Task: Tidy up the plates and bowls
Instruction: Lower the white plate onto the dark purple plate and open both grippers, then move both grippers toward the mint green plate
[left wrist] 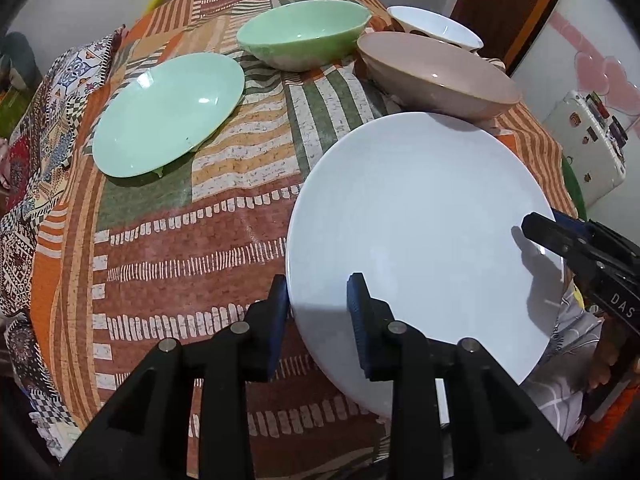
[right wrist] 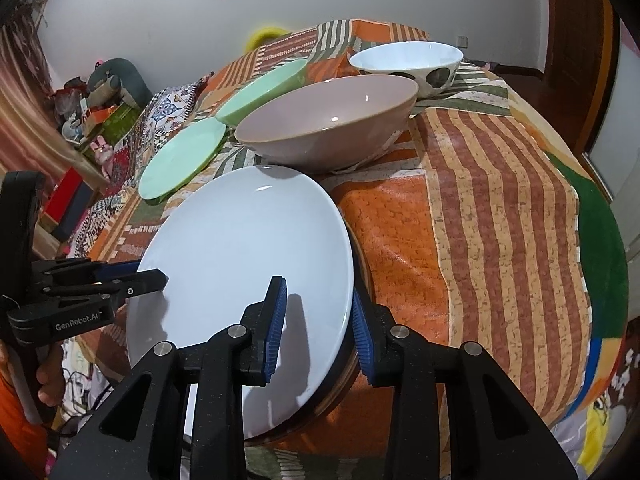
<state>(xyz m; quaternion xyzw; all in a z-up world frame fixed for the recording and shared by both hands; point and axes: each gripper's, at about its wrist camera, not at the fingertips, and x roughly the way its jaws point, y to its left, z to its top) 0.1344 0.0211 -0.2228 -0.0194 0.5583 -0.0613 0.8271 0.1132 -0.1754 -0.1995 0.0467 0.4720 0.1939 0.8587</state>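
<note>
A large white plate (left wrist: 420,232) lies at the near edge of the patterned tablecloth (left wrist: 180,240); it also shows in the right wrist view (right wrist: 240,264). My left gripper (left wrist: 320,312) straddles its left rim, one finger outside and one over the plate, jaws apart. My right gripper (right wrist: 320,320) straddles its right rim the same way and shows from the side in the left wrist view (left wrist: 532,228). Behind stand a green plate (left wrist: 168,112), a green bowl (left wrist: 300,36), a pink-brown bowl (left wrist: 436,72) and a white spotted bowl (left wrist: 436,28).
The table edge falls away close in front of both grippers. A second dark-rimmed plate (right wrist: 344,376) seems to lie under the white plate. A white fridge (left wrist: 588,140) stands at the right, clutter and toys (right wrist: 92,120) at the left by the wall.
</note>
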